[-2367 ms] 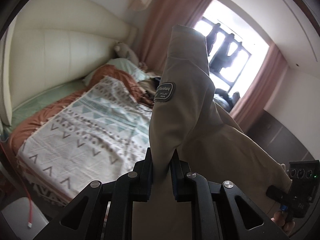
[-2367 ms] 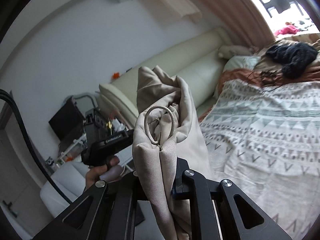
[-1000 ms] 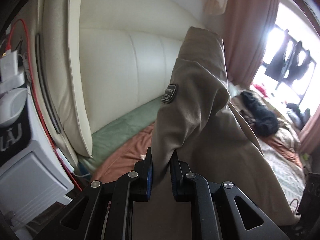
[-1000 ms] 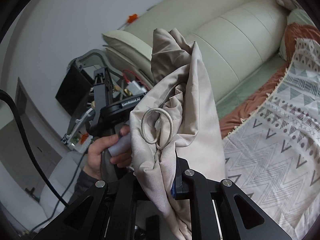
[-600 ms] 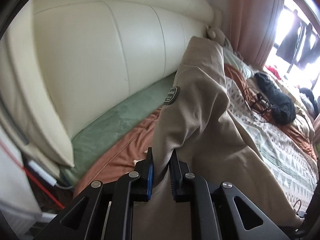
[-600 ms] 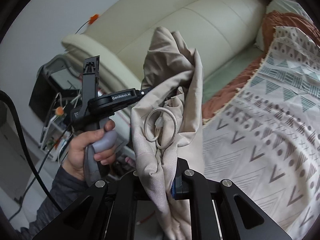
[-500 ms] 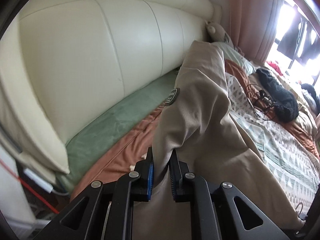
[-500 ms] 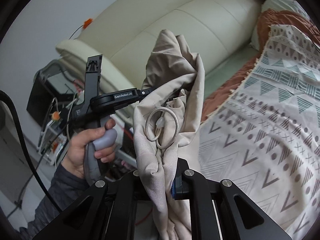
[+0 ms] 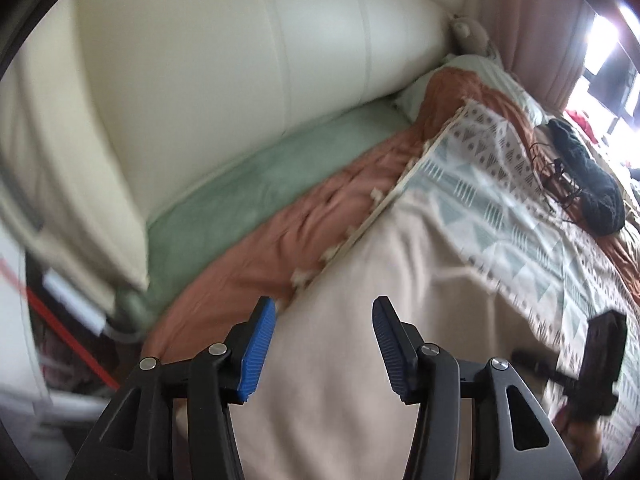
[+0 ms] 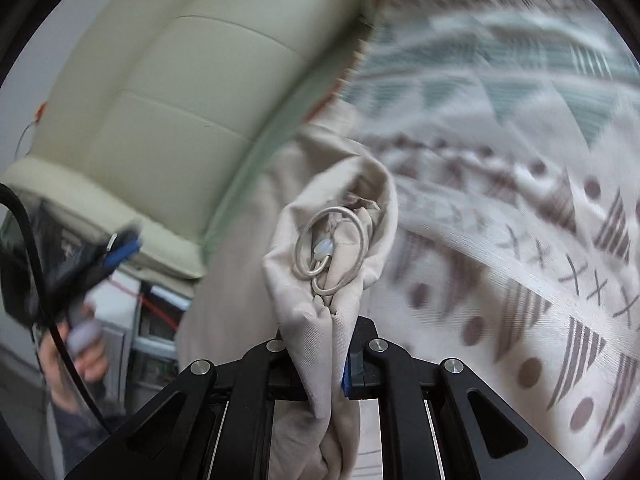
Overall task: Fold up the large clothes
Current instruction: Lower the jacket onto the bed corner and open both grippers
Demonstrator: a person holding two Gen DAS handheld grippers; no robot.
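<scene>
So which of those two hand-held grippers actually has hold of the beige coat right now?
The right hand-held gripper: it is clamped on a bunched fold of the beige coat. The left hand-held gripper is wide open, blue pads apart above the cloth.

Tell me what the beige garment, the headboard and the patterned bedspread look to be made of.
Beige garment: matte woven cloth, likely cotton twill; fine diagonal ribbing shows where the right hand-held gripper clamps it.
Headboard: smooth cream leather or faux leather, going by its soft sheen and stitched panel seams.
Patterned bedspread: flat-woven textile, probably cotton, with geometric motifs and small tassels along one edge.
</scene>
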